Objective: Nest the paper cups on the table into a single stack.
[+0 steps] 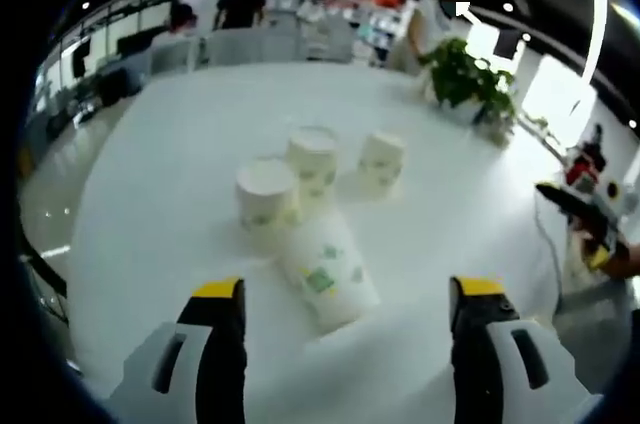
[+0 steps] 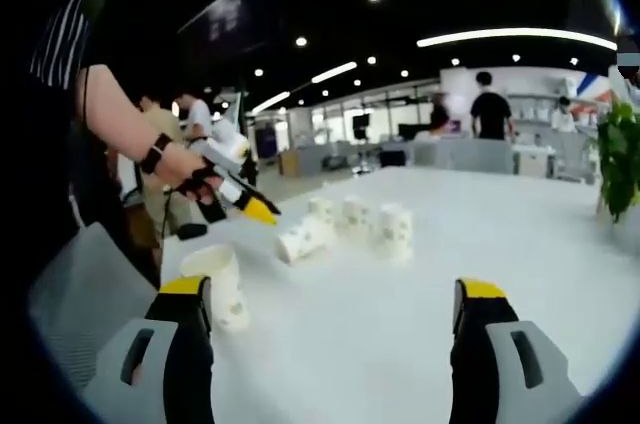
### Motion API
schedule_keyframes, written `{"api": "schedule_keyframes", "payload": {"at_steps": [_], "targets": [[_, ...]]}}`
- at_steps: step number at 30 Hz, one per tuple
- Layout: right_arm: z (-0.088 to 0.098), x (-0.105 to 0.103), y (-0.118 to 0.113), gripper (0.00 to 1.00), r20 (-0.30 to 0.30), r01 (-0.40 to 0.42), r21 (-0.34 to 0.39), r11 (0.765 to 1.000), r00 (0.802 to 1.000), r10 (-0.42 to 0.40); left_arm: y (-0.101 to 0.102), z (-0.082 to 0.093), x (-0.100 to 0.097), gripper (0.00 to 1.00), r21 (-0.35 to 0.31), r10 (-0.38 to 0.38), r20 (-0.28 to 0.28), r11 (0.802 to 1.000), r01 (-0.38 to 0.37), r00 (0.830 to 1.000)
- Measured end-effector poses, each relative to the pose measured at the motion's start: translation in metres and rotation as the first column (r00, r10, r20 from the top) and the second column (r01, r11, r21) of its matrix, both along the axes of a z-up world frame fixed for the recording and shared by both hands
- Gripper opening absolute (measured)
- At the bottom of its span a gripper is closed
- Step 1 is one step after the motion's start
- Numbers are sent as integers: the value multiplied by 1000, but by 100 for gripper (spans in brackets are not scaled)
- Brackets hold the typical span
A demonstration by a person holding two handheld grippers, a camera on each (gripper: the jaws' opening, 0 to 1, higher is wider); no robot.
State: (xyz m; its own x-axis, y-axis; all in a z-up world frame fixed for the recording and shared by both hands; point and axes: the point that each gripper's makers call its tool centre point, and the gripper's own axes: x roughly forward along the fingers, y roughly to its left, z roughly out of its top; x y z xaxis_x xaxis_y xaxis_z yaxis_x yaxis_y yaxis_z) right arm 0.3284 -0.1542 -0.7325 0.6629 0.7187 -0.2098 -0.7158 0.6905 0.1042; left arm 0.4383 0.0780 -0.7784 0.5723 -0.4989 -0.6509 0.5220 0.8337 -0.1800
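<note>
Three white paper cups with green print stand upright mid-table: one (image 1: 267,191) nearest, one (image 1: 313,157) behind it, one (image 1: 381,160) to the right. A fourth cup (image 1: 328,270) lies on its side just ahead of my left gripper (image 1: 348,289), which is open and holds nothing. My right gripper (image 2: 333,291) is also open and holds nothing above the table. Another upright cup (image 2: 218,284) stands close beside its left jaw. Farther off are the group of standing cups (image 2: 352,212) and the lying cup (image 2: 300,241). A hand holds the left gripper (image 2: 235,194) above them.
The white table (image 1: 170,194) is wide, with bare surface around the cups. A potted plant (image 1: 465,79) stands at its far right corner, also seen as the plant (image 2: 620,159). The right gripper (image 1: 575,209) shows at the table's right edge. People stand far behind.
</note>
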Motion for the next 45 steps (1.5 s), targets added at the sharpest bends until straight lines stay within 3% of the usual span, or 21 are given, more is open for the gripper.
{"api": "schedule_keyframes", "payload": {"at_steps": [7,10,16,24,30,32,45], "targets": [[-1,3,-4,98,0,16,-2,1000,1000,-16,-1,-4,9,81,2,21,-41,1000,-21,999],[-1,4,-5,98,4,17,-6,1000,1000,-17,1,-7,12,80,39,8,-37,999,-7,999],[-1,5,-6,98,3,19,-4,1000,1000,-19,-2,-10,19,73,20,17,-61,1000,-15,998],[2,4,-3,98,6,15,21,1000,1000,-15,-9,-16,23,72,5,18,-92,1000,-18,996],[2,4,2,98,8,0,25,1000,1000,0,-18,-27,22,70,23,-18,-108,1000,20,994],[3,5,0,98,8,7,40,999,1000,-7,-21,-30,20,69,-3,-6,-149,1000,5,989],[1,5,0,98,3,14,45,999,1000,-15,-26,-32,29,64,-12,10,-158,1000,-12,987]]}}
